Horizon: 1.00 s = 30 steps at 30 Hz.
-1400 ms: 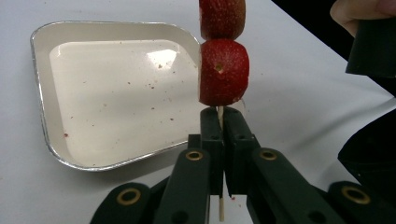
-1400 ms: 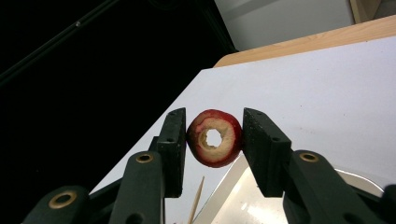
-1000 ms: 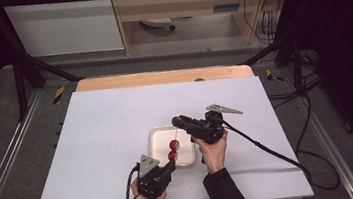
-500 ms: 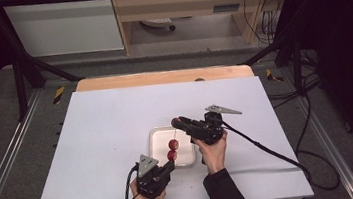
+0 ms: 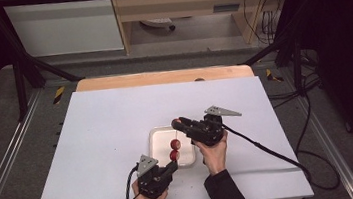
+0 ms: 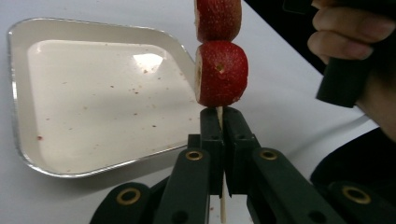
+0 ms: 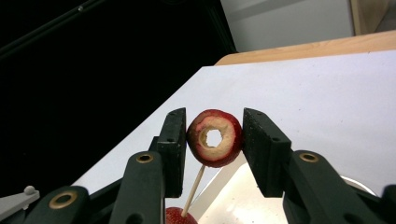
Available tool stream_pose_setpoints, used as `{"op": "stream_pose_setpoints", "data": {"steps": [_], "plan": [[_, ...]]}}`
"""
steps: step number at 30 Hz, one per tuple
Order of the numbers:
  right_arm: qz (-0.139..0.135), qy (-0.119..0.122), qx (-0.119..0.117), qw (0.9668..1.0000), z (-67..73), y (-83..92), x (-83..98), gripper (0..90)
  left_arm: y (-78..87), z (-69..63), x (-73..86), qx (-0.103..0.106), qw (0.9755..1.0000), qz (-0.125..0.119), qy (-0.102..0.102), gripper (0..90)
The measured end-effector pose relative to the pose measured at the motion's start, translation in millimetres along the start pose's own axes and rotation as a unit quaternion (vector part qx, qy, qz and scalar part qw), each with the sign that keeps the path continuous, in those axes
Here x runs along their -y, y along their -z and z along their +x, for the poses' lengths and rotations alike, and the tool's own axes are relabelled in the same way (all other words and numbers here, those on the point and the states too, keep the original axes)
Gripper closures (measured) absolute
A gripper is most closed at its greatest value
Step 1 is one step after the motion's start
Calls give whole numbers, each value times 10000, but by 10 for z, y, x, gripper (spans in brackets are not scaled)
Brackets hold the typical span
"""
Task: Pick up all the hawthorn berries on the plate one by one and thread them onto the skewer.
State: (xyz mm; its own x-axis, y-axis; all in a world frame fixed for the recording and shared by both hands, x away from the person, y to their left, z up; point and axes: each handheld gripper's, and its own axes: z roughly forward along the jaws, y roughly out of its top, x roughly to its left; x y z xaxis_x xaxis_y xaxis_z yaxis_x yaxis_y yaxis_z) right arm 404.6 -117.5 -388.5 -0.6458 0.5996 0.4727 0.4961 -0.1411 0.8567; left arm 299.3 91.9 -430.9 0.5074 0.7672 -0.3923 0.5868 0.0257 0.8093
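From above, your left gripper clamps the foot of a thin wooden skewer carrying two red strawberry pieces over the shallow white foil tray on the white table; your right gripper sits just beyond.

In the left gripper view, the jaws are clenched on the skewer, fruit directly above them.

In the right gripper view, your gripper grasps a hollow-cored red strawberry slice above the skewer's tip.
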Motion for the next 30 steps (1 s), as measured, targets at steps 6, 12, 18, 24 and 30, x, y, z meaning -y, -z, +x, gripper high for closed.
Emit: {"op": "stream_pose_setpoints", "data": {"steps": [6,12,18,24,30], "plan": [[-105,116,34,9999,17,-2,28,617,-35,-27,33,118,9994,-101,307,876],[-85,-109,24,9999,9,20,25,617,-38,24,50,43,9991,-131,389,880],[-151,-299,31,9994,-8,18,54,618,-62,-18,70,96,9990,-184,385,883],[-221,-304,-23,9993,6,-7,102,619,-64,-23,67,177,9984,-201,495,882],[-232,-122,-58,9996,18,35,75,619,-59,44,56,341,9965,-198,742,883]]}}
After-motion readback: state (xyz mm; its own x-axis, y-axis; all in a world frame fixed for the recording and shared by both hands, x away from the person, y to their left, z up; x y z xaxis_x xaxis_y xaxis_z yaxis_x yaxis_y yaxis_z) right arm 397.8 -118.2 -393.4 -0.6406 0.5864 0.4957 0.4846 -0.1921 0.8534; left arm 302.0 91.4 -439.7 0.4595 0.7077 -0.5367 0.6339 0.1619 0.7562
